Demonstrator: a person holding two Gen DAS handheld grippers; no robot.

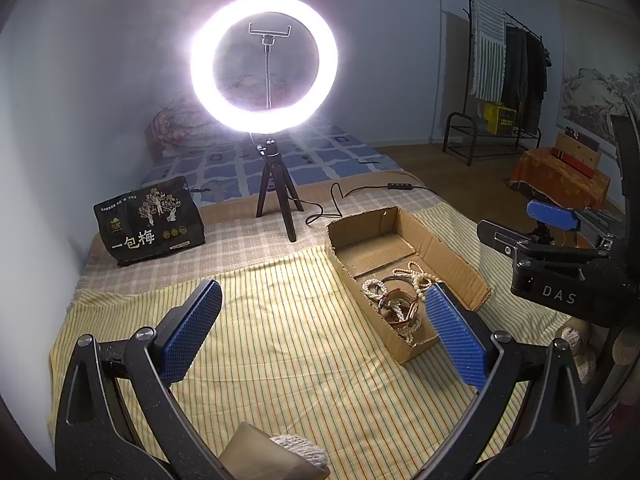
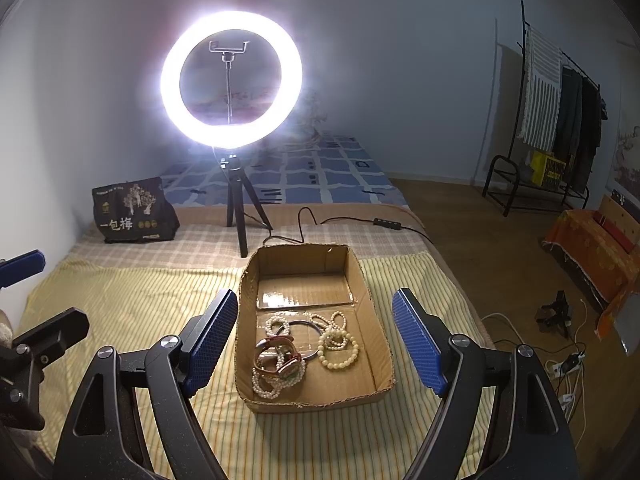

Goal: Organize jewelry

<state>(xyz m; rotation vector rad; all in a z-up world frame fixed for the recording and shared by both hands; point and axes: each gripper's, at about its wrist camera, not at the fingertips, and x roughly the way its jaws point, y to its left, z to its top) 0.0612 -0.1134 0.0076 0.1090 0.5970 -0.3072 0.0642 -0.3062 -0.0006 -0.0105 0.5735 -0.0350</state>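
An open cardboard box lies on the yellow striped cloth. In its near half lies a pile of jewelry: pearl strands, a cream bead bracelet, a brown strap watch and a dark bangle. My right gripper is open and empty, held above the box with its fingers either side of it. My left gripper is open and empty over the cloth, left of the box; the jewelry shows there too. The right gripper appears at the right of the left wrist view.
A lit ring light on a small tripod stands behind the box, its cable trailing right. A black snack bag stands at the back left. The bed edge drops to the floor on the right, with a clothes rack beyond.
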